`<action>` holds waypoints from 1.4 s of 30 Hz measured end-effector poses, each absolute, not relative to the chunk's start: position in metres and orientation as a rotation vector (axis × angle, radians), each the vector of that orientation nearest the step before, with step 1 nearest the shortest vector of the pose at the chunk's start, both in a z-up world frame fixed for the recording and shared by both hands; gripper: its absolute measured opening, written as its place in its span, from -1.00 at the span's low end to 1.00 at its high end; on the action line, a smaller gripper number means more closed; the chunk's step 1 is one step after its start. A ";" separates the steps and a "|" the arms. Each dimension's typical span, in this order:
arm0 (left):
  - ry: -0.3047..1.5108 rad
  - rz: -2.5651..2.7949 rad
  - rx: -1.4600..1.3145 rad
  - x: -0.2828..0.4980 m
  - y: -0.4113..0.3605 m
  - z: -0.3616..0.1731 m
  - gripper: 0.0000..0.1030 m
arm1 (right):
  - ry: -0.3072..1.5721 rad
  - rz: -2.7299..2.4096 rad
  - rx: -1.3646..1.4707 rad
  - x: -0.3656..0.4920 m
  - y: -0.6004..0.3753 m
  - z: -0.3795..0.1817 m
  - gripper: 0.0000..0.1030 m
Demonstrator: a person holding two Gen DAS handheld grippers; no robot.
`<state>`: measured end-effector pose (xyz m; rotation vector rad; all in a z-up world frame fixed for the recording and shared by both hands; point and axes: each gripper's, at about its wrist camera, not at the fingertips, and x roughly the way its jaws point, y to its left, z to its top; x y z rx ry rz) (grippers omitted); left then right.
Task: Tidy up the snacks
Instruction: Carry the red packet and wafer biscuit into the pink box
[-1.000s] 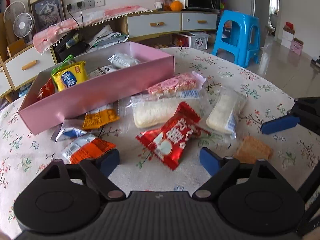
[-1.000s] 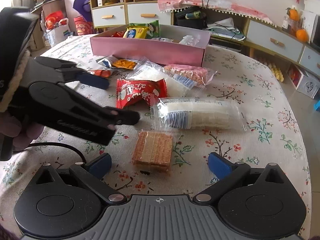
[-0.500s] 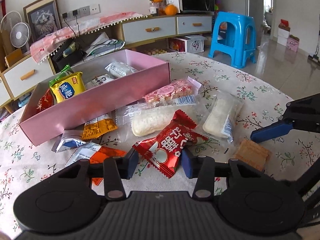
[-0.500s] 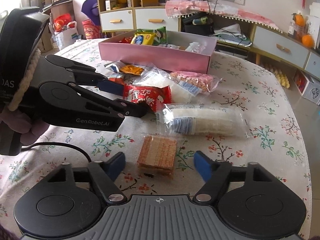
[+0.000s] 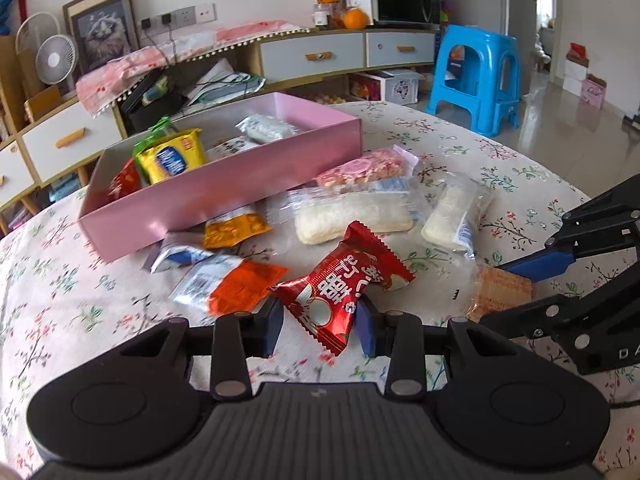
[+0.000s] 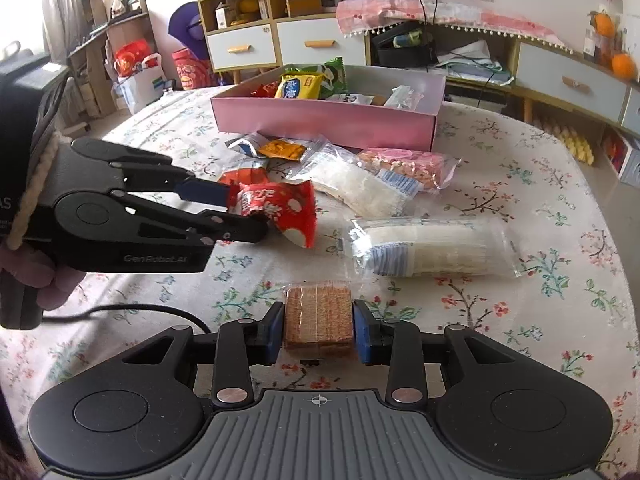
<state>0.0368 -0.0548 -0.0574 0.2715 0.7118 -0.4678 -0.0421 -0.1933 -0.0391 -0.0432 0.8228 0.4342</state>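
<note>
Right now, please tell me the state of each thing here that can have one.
left gripper: just closed on red snack packet, lifted
right gripper: just closed on wafer pack
pink box: open, partly filled
rice cake pack: lying flat

left gripper (image 5: 319, 325): jaws have just been closing, now pinched on the near end of the red snack packet (image 5: 343, 285); blue pads pressing both sides, packet tilted up off the tablecloth
left gripper pose: angled down at the table, seen side-on in the right wrist view (image 6: 236, 210)
left hand (image 6: 38, 280): wrapped around the grip behind the gripper body, fingers visible at the frame edge
right gripper (image 6: 319, 327): jaws have just been closing, pads now against both sides of the wafer pack (image 6: 319, 315)
right gripper pose: angled down; in the left wrist view its fingers (image 5: 538, 266) straddle the wafer pack
</note>
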 end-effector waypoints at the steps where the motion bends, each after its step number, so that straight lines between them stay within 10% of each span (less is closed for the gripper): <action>1: 0.714 -0.462 0.265 0.037 -0.052 -0.056 -0.32 | 0.823 0.439 -0.032 -0.042 -0.193 -0.038 -0.35; 42: 0.799 -0.106 -0.127 0.141 0.011 0.006 -0.32 | 0.747 0.244 0.571 0.118 -0.219 0.008 -0.35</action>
